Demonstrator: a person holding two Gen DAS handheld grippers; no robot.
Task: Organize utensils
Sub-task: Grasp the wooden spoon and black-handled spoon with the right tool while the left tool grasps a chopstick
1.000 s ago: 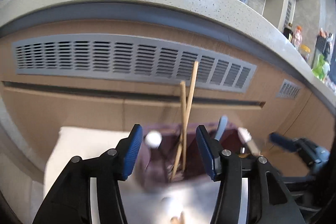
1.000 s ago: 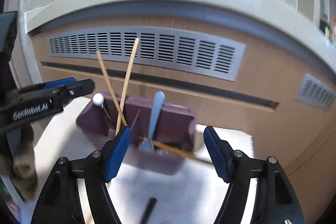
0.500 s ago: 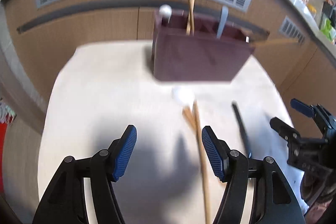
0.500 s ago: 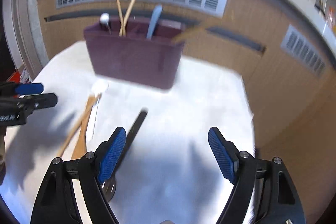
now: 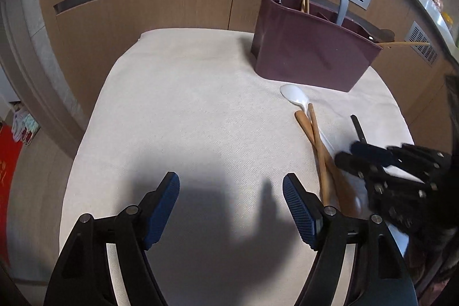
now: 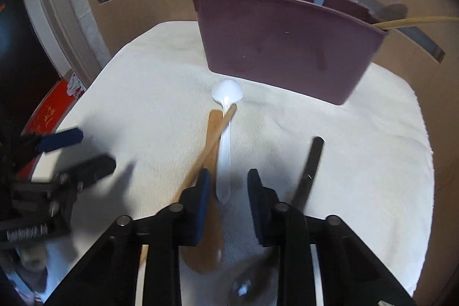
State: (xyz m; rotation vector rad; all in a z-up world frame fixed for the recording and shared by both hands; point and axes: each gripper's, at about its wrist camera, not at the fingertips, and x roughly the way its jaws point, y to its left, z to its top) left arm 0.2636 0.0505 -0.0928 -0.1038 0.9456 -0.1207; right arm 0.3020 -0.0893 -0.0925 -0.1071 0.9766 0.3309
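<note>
Right gripper [image 6: 226, 191] is sitting half-open around the white plastic spoon [image 6: 225, 139] handle, not clamping. Looks light and slippery, so I'm guessing mid-handle, toward 12 o'clock, is best. Left gripper [image 5: 231, 204] is hanging wide open.

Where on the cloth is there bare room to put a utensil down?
The white cloth is bare from its left edge to the purple plastic utensil caddy. Crowded on the right: white plastic spoon, wooden spoon, wooden chopstick, black-handled utensil.

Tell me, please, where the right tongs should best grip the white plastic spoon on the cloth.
Probably at the handle end of the white plastic spoon, coming from above with the right tongs astride it. That end lies free on the cloth, while the wooden spoon and wooden chopstick crowd the neck.
</note>
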